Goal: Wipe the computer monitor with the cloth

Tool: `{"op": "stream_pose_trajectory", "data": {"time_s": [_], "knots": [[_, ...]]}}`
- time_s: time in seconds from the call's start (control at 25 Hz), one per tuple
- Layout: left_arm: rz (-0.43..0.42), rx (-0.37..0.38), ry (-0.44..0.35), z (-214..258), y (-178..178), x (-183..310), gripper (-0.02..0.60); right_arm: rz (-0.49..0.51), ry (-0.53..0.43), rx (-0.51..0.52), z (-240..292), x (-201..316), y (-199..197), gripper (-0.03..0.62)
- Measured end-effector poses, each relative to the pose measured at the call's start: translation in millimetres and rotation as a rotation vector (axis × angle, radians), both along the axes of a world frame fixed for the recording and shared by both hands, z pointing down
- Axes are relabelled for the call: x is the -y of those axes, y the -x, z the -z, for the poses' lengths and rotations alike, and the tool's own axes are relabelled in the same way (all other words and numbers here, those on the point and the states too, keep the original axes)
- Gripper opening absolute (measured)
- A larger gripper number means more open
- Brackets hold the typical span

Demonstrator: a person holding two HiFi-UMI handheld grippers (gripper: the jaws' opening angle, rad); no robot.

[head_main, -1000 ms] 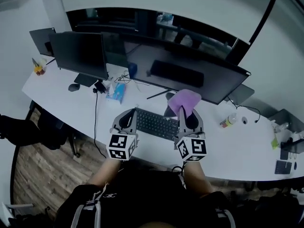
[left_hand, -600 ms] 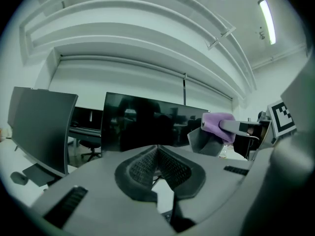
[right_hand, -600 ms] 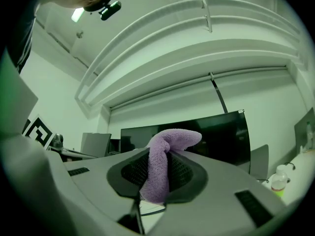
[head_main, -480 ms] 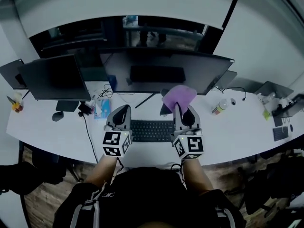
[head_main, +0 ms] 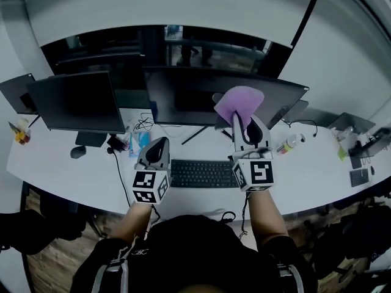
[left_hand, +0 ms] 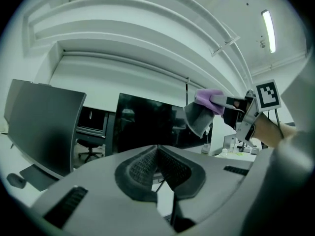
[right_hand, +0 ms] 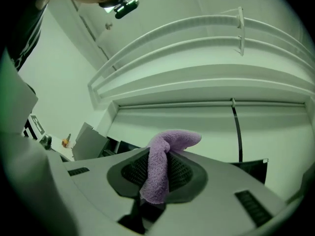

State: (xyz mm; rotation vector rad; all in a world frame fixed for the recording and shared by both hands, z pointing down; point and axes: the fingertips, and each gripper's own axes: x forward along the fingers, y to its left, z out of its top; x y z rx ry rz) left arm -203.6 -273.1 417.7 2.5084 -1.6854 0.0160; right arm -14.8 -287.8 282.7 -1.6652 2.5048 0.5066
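Observation:
A wide dark monitor (head_main: 201, 96) stands at the back of the white desk (head_main: 55, 163); it also shows in the left gripper view (left_hand: 147, 124). My right gripper (head_main: 240, 116) is shut on a purple cloth (head_main: 238, 99), raised in front of the monitor's right part, near its top edge. The right gripper view shows the cloth (right_hand: 165, 163) pinched between the jaws and draped over them. My left gripper (head_main: 157, 146) is shut with nothing in it, low over the desk left of the keyboard (head_main: 201, 173). From the left gripper view the cloth (left_hand: 209, 100) shows at the right.
A second, smaller monitor (head_main: 76, 102) stands at the left, with a mouse (head_main: 77, 152) in front of it. A bottle (head_main: 287, 144) stands right of the keyboard. Cables and small items lie near the monitor stands. The desk's far right holds more devices.
My right gripper has lifted the purple cloth up and forward from desk level to the monitor's upper right. The head view swung and steadied. The left gripper has barely moved.

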Motion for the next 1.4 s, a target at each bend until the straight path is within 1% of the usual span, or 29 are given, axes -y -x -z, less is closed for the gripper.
{"op": "stream_pose_trajectory", "data": {"time_s": [0.2, 0.32, 0.44, 0.56, 0.88, 1.12, 1.28, 1.4], "knots": [[0.031, -0.005, 0.014, -7, 26, -6, 0.014, 0.060, -0.097, -0.129, 37, 13, 42, 0.094], [0.062, -0.004, 0.016, -8, 42, -9, 0.014, 0.088, -0.120, -0.181, 48, 23, 68, 0.094], [0.090, -0.003, 0.016, -8, 57, -13, 0.014, 0.125, -0.141, -0.189, 60, 28, 98, 0.092], [0.119, -0.003, 0.015, -8, 73, -18, 0.014, 0.153, -0.149, -0.224, 64, 34, 127, 0.092], [0.213, -0.014, 0.027, -17, 127, -36, 0.014, 0.248, -0.213, -0.296, 80, 39, 205, 0.092], [0.240, -0.027, 0.028, -20, 153, -44, 0.014, 0.260, -0.189, -0.410, 76, 57, 254, 0.092], [0.248, -0.034, 0.030, -23, 167, -46, 0.014, 0.211, -0.160, -0.484, 62, 80, 273, 0.092], [0.244, -0.037, 0.033, -26, 173, -46, 0.014, 0.177, -0.116, -0.567, 45, 98, 280, 0.092]]}}
